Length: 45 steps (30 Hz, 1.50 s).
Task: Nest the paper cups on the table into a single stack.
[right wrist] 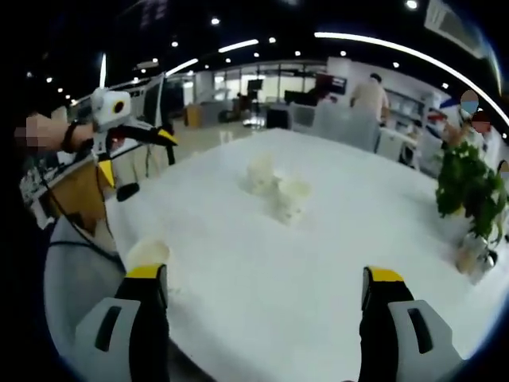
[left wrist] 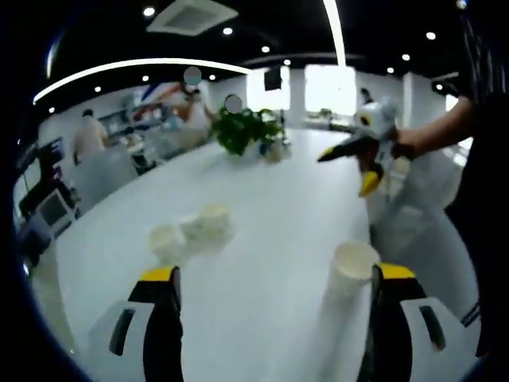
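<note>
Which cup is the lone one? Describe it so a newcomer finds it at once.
Start at the big white table with the potted plant at its far end. The lone paper cup stands upright by the table's near edge, just inside the left gripper's right jaw. Unlike the loose cluster of cups mid-table, it stands alone, apart from them.
</note>
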### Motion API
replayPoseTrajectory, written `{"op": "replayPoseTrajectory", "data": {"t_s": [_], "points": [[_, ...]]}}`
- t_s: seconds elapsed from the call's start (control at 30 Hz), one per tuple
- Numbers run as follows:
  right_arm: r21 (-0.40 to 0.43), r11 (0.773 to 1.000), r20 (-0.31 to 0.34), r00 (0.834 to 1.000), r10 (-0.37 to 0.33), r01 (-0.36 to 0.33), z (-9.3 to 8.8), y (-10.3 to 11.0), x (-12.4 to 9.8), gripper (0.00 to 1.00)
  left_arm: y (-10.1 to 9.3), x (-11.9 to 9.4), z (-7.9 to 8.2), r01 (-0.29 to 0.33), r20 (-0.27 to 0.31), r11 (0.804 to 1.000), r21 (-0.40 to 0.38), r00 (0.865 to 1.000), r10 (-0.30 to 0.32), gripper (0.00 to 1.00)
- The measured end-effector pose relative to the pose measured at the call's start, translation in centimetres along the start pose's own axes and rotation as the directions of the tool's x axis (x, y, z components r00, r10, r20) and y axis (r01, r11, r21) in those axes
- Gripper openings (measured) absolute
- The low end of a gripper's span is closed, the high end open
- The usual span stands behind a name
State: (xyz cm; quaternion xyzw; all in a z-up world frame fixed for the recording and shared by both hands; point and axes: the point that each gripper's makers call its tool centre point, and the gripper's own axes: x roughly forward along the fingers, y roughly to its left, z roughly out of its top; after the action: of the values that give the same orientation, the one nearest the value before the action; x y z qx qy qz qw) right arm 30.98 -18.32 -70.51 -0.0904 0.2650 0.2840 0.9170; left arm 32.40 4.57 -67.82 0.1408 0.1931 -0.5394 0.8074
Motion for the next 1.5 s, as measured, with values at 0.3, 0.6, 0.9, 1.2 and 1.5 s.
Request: {"op": "replayPoseTrajectory", "data": {"t_s": [0.3, 0.6, 0.9, 1.2, 1.5], "points": [[-0.02, 1.0, 0.033, 0.999, 0.022, -0.021, 2.2, -0.8, 2.9, 1.0, 0.5, -0.8, 0.1, -0.037, 0.02, 0.999, -0.016, 0.999, 0.038, 0.99], [-0.079, 0.995, 0.039, 0.997, 0.062, -0.059, 4.8, -2.3, 6.6, 1.0, 0.5, -1.1, -0.9, -0.059, 0.017, 0.996, -0.067, 0.998, 0.06, 0.99], [-0.067, 0.994, 0.055, 0.994, 0.089, -0.085, 6.0, -4.5, 10.8, 0.98, 0.7, -0.8, -2.3, -0.088, 0.01, 0.994, -0.063, 0.996, 0.089, 0.99], [-0.043, 0.995, 0.069, 0.993, 0.098, -0.095, 5.4, -6.2, 14.6, 0.92, 0.8, -0.9, -3.3, -0.102, -0.008, 0.991, -0.092, 0.995, 0.102, 0.99], [-0.013, 0.994, 0.069, 0.992, 0.106, -0.106, 4.9, -7.2, 18.6, 0.85, 0.9, -0.6, -4.2, -0.142, 0.01, 0.98, -0.142, 0.989, 0.145, 0.99]]}}
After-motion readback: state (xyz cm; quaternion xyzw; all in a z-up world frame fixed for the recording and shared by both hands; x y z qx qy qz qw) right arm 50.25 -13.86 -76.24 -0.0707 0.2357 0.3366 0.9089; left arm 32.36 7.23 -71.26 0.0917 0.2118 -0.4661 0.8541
